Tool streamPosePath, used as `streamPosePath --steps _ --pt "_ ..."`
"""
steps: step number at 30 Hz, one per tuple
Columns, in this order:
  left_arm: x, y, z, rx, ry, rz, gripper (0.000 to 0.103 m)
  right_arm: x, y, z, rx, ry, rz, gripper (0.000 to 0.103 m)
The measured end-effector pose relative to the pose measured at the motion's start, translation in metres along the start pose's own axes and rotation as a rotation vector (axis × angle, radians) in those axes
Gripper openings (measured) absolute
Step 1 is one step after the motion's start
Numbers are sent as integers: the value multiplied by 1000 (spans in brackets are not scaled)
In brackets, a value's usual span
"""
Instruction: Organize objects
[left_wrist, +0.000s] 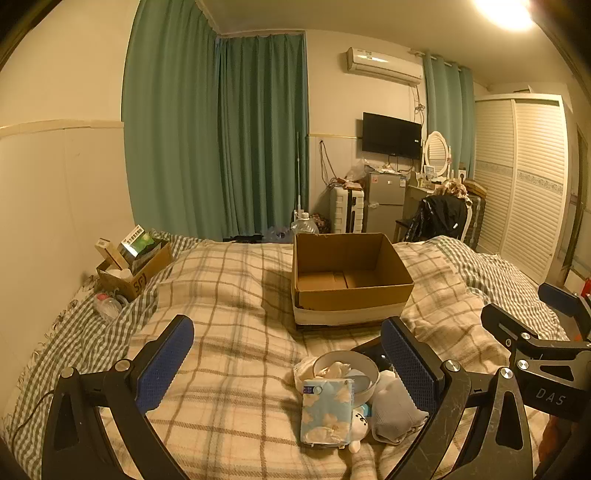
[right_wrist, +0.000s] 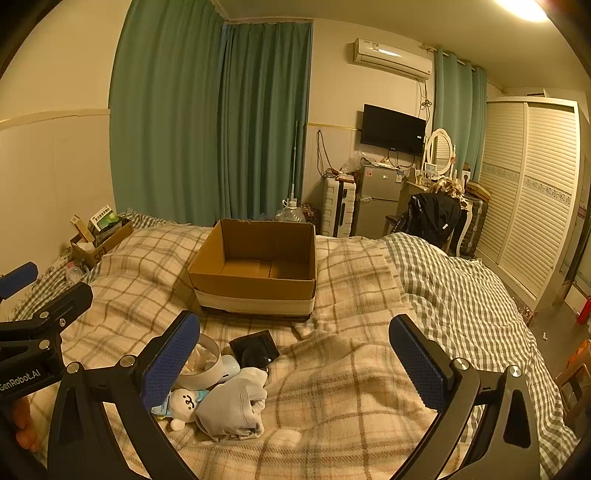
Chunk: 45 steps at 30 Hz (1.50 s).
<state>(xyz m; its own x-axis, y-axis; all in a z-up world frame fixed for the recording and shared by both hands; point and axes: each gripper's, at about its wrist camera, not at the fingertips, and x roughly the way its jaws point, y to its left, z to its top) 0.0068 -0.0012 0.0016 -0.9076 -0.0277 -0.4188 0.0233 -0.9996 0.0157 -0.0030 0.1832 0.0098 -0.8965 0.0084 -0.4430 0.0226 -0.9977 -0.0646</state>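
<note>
— What can't you make out near the cardboard box (left_wrist: 351, 280)?

— In front of it, the tissue pack (left_wrist: 327, 413) covers most of your plush toy (left_wrist: 360, 424), and the bowl (left_wrist: 347, 373) hides part of the black wallet (right_wrist: 255, 349).

— And to its left?

— The print on the small carton (left_wrist: 135, 273) is too small to read.

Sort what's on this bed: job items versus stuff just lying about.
For the job: cardboard box, empty; tissue pack; white bowl; plush toy; grey cloth; black wallet.

Lying about: side carton; plastic bottle; plaid blanket.
</note>
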Motion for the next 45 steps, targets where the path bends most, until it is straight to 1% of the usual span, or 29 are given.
streamPosePath --steps 27,36,45 --pt "1 3 -1 -8 6 0 103 -1 2 -1 -3 -3 0 103" --pt "-2 3 3 -9 1 -6 103 -7 4 7 -11 -21 1 103" --pt "4 3 1 -10 26 -4 103 -3 4 4 -12 -7 -1 103"
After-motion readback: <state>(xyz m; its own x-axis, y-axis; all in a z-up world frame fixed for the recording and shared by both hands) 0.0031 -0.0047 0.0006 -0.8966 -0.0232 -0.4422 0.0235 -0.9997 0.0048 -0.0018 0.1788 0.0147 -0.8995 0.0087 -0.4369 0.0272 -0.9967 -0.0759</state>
